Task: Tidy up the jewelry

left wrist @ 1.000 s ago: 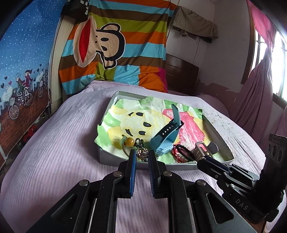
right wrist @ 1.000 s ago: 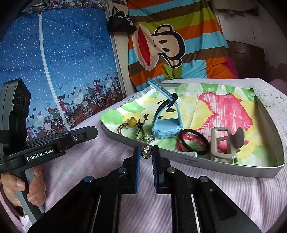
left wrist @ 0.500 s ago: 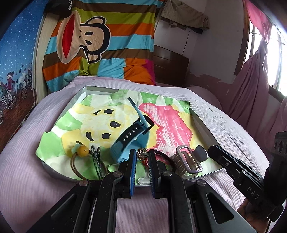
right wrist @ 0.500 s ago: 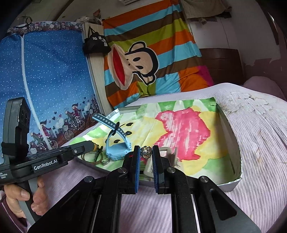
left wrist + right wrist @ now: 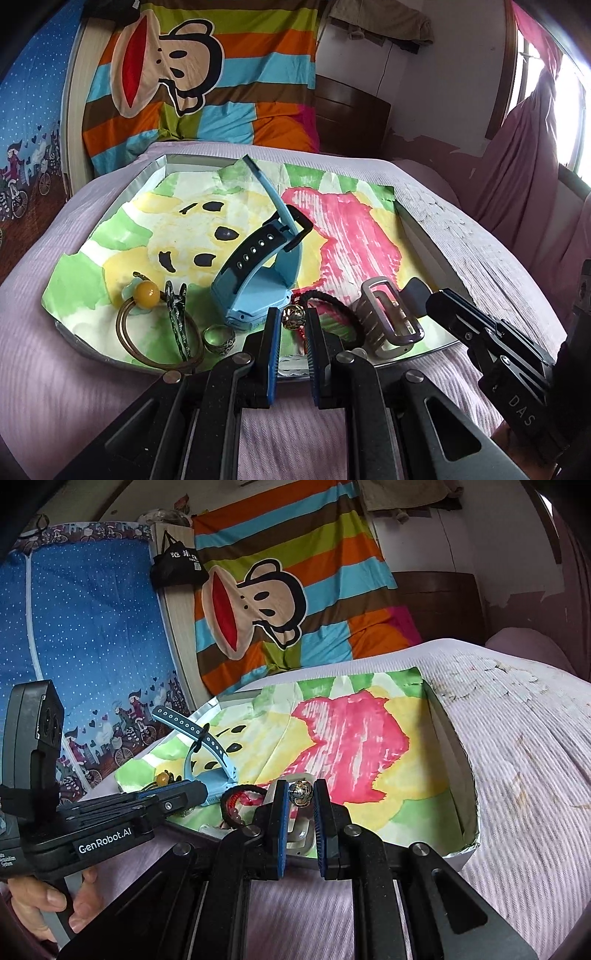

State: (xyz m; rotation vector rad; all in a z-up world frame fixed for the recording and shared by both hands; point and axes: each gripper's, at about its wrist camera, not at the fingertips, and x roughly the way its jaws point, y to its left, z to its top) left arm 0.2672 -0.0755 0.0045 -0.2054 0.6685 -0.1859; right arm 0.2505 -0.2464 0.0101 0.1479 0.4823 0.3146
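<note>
Two small metal beads are being carried, one per gripper, both hanging over the near edge of the tray point(image 5: 155, 168). Left wrist view: the left gripper point(image 5: 293, 323) is pinching a filigree bead point(image 5: 293, 317) between nearly closed jaws; the tray's contents are lying just ahead and below it, with the blue watch point(image 5: 258, 280) directly in front, the silver ring point(image 5: 219, 338) and amber-bead hair tie point(image 5: 147, 295) off to its left, the black hair band point(image 5: 332, 306) and grey claw clip point(image 5: 388, 317) to its right. The right gripper's tip point(image 5: 447, 310) is sitting beside the clip. Right wrist view: the right gripper point(image 5: 300, 794) is pinching a silver bead point(image 5: 303, 793), pointing across the tray's long axis toward the bare pink-and-yellow paper point(image 5: 351, 746), which is lying straight ahead; this gripper looks nearer that free space.
</note>
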